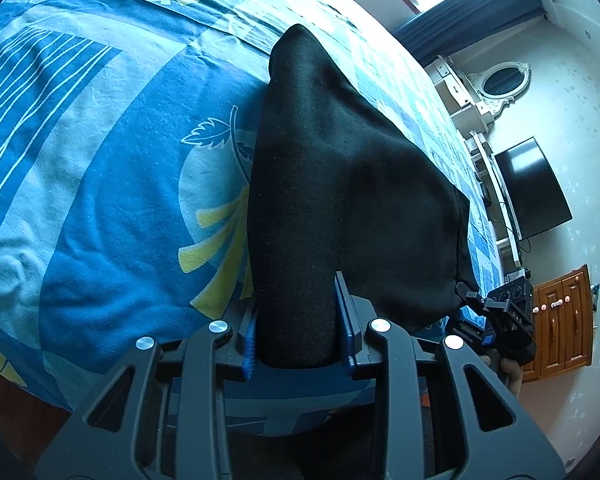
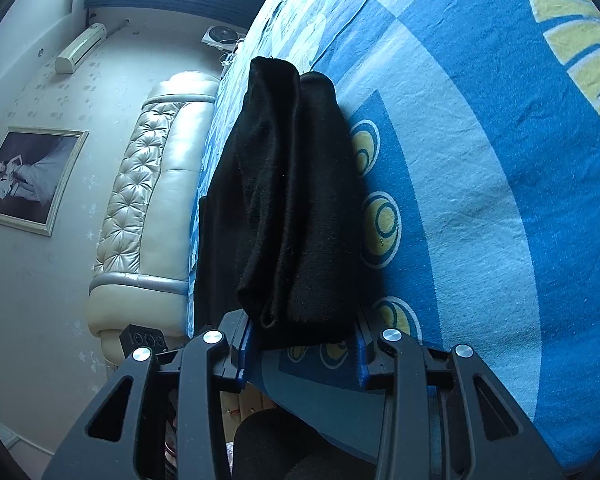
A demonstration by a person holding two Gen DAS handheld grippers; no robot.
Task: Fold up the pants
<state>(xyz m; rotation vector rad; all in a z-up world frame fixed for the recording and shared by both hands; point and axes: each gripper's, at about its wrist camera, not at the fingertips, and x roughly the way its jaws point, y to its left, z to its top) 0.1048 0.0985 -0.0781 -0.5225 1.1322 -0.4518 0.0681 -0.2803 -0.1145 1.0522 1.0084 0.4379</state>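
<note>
On the blue patterned bedsheet (image 1: 112, 200), left wrist view: black pants (image 1: 340, 184) lie bunched, left gripper (image 1: 300, 320) pinching their near edge between blue pads; right gripper (image 1: 500, 312) visible at the pants' far corner. Right wrist view: right gripper (image 2: 304, 344) clamps the folded pants (image 2: 292, 200) on the bedsheet (image 2: 480, 200), padded headboard (image 2: 152, 184) to the left.

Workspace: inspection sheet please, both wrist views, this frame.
Surface: bed sheet, blue patterned, mildly wrinkled.
Job's things: black pants, bunched, gripped at both ends, rest lying on the sheet.
Clutter: nothing seen on the bed.
Grippers: left gripper shut on pants; right gripper shut on pants.
Cables: thin wires by the TV.
Surroundings: padded headboard, framed photo, air conditioner, oval mirror, wooden cabinet, window curtain.
</note>
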